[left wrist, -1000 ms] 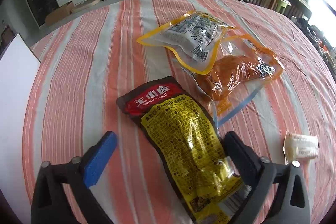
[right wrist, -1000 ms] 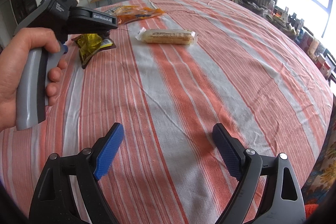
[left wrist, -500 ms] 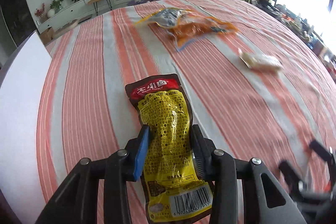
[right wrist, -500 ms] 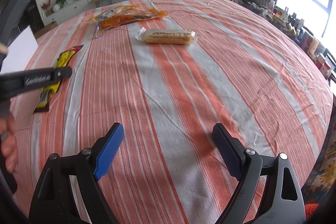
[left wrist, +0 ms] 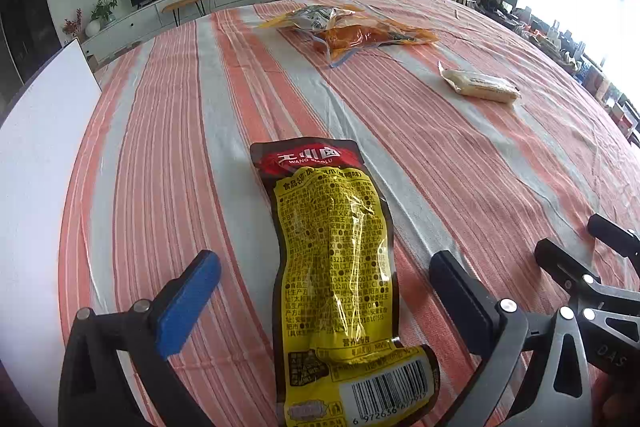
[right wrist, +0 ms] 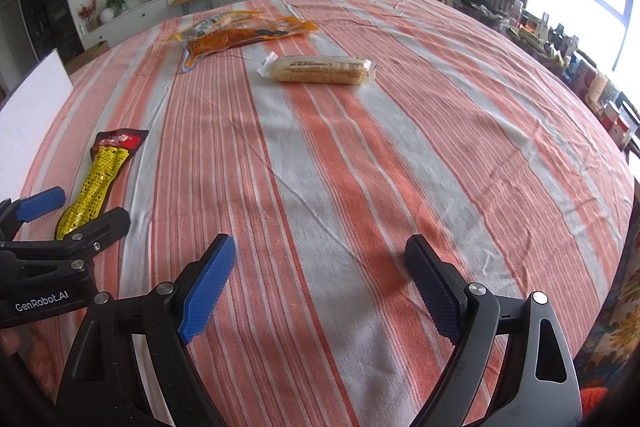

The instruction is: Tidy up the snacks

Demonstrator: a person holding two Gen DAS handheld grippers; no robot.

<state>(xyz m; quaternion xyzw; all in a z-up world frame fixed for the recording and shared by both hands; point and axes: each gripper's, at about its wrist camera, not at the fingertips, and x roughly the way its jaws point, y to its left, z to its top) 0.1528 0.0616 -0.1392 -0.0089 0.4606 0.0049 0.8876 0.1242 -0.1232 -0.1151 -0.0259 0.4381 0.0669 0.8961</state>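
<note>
A yellow and red snack pouch [left wrist: 332, 267] lies flat on the striped tablecloth [left wrist: 168, 155], between the open fingers of my left gripper [left wrist: 324, 287], which no longer touch it. It also shows in the right wrist view [right wrist: 96, 183], with the left gripper [right wrist: 72, 211] around its near end. Two overlapping orange-edged packets [left wrist: 352, 27] lie at the far side; they show in the right wrist view too [right wrist: 236, 31]. A pale wrapped bar [left wrist: 480, 87] lies to the right, also in the right wrist view [right wrist: 320, 69]. My right gripper [right wrist: 320, 279] is open and empty above the cloth.
A white board [left wrist: 36, 155] stands along the table's left edge. Part of the right gripper [left wrist: 580, 267] shows at the lower right of the left wrist view. Chairs, a TV unit and cluttered shelves surround the table.
The left gripper closed on the yellow pouch, carried it toward the near left of the table, then opened and let it lie there. The right gripper has not moved.
</note>
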